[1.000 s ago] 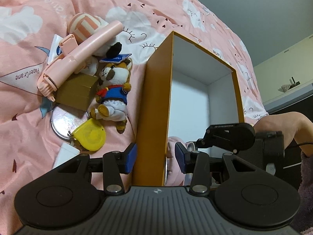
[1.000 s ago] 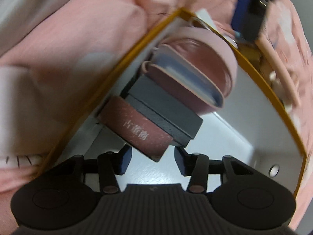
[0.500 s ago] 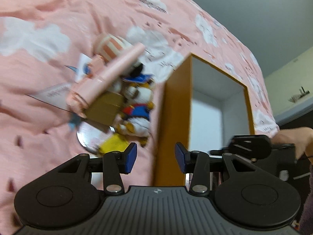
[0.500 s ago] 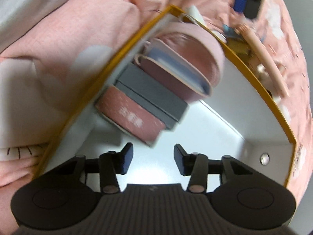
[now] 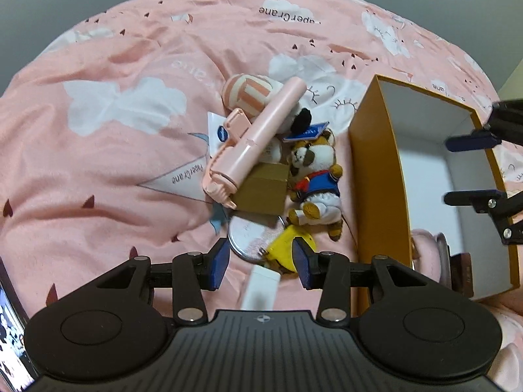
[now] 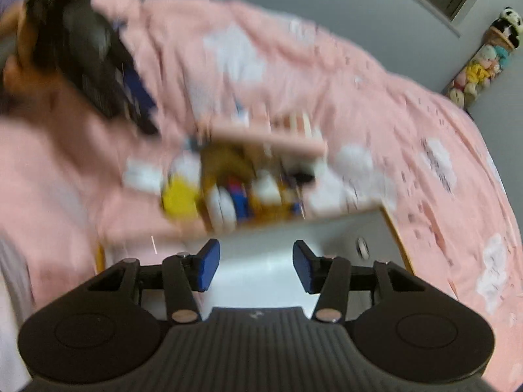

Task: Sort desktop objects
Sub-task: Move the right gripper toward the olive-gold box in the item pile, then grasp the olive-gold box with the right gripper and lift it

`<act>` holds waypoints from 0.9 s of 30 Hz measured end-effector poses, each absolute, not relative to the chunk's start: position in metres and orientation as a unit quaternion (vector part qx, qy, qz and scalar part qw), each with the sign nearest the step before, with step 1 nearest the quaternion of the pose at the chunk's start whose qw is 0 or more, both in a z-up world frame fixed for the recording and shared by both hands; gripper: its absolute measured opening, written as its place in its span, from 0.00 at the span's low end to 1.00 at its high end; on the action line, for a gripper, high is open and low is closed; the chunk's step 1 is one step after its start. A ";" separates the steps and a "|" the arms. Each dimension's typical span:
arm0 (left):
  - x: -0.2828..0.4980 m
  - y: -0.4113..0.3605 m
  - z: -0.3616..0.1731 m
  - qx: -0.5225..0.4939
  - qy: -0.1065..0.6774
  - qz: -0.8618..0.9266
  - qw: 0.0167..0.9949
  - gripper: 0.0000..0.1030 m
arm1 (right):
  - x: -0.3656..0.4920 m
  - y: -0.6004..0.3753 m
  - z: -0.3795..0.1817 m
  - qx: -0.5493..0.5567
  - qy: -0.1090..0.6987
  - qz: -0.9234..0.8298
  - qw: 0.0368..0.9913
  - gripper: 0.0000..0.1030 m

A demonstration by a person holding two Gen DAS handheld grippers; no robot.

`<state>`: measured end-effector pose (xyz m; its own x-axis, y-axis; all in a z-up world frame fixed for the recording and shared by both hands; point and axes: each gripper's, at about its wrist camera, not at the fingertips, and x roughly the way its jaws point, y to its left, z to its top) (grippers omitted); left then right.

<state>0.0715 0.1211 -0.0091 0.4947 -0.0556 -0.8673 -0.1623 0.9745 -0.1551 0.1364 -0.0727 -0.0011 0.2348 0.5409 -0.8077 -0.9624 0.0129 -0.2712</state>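
My left gripper has swung away from the orange box and now hangs open over the pile in the middle of the frame. My right gripper has pulled out of the box, open and empty (its view is blurry). Next pick, I think: the yellow tape measure. The plush tiger and round mirror crowd it.

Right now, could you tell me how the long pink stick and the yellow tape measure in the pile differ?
The long pink stick is a slim pale tube, while the yellow tape measure is a squat bright case. The stick lies on top of the pile, propped on the brown box; the tape measure sits low on the blanket. Neither is in the orange box.
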 end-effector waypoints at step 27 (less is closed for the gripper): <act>0.094 0.153 -0.062 -0.133 0.563 0.064 0.813 0.40 | 0.113 0.079 -0.103 -0.580 0.176 0.572 0.552 0.58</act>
